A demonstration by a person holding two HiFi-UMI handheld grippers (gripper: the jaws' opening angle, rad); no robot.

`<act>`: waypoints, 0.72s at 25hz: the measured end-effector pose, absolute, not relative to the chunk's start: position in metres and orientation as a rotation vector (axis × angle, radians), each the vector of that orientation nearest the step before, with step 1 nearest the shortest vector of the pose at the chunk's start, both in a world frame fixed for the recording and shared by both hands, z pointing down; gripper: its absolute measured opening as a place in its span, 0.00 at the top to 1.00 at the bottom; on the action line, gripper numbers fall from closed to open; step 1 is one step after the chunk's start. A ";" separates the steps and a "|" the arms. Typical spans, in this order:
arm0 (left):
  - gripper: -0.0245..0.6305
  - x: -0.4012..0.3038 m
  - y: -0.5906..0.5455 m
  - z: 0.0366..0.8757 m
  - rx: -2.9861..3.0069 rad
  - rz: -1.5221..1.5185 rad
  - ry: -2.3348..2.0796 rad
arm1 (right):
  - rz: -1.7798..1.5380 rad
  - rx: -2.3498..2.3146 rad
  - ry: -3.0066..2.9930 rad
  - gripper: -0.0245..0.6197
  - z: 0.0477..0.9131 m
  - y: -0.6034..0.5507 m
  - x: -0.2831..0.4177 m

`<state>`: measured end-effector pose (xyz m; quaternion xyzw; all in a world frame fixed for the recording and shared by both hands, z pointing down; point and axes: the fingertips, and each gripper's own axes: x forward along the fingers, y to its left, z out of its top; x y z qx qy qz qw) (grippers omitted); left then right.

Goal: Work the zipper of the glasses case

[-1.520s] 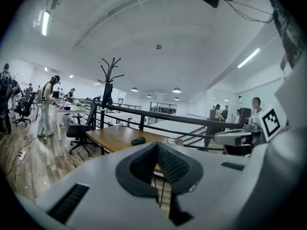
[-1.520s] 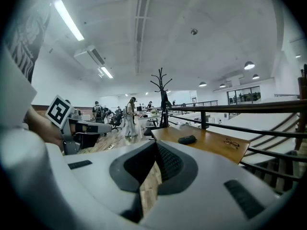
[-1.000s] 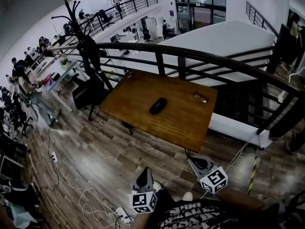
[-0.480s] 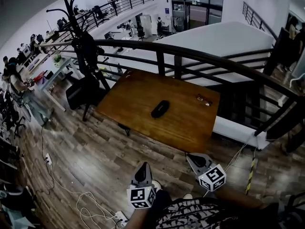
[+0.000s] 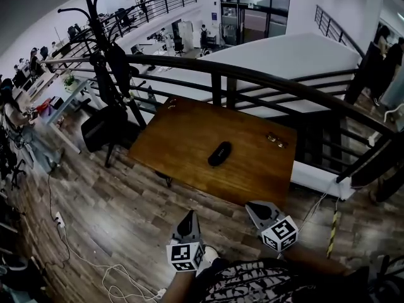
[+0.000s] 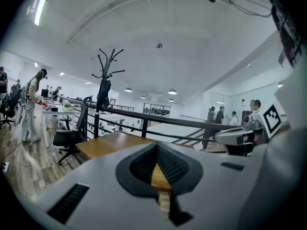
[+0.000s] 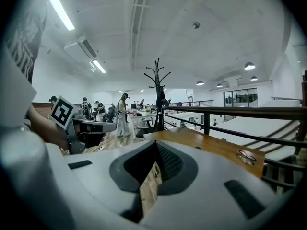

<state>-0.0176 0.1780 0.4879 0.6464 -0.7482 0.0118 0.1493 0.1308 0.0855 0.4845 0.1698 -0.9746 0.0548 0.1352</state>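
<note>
free tabletop (image 5: 177,137) around case (image 5: 219,153), railing (image 5: 216,88) behind

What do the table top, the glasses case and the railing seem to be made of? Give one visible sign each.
Table top: looks like wood, satin finish; warm brown with faint grain streaks.
Glasses case: too small to tell; dark, matt, rounded, possibly fabric-covered.
Railing: probably painted metal; slim dark bars under a smooth curved top rail.

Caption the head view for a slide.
Left gripper and right gripper, both shut, hover short of a brown wooden table bearing a black oval glasses case and, apart from it, thin-framed spectacles.
</note>
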 end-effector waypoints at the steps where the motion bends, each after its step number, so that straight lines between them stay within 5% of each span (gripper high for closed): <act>1: 0.96 -0.024 0.176 0.488 1.869 0.028 -2.147 | 0.158 0.499 -2.818 0.96 0.484 0.084 0.124; 18: 0.96 -0.129 0.158 0.505 1.887 -0.082 -2.117 | 0.106 0.503 -2.750 0.96 0.493 0.084 0.033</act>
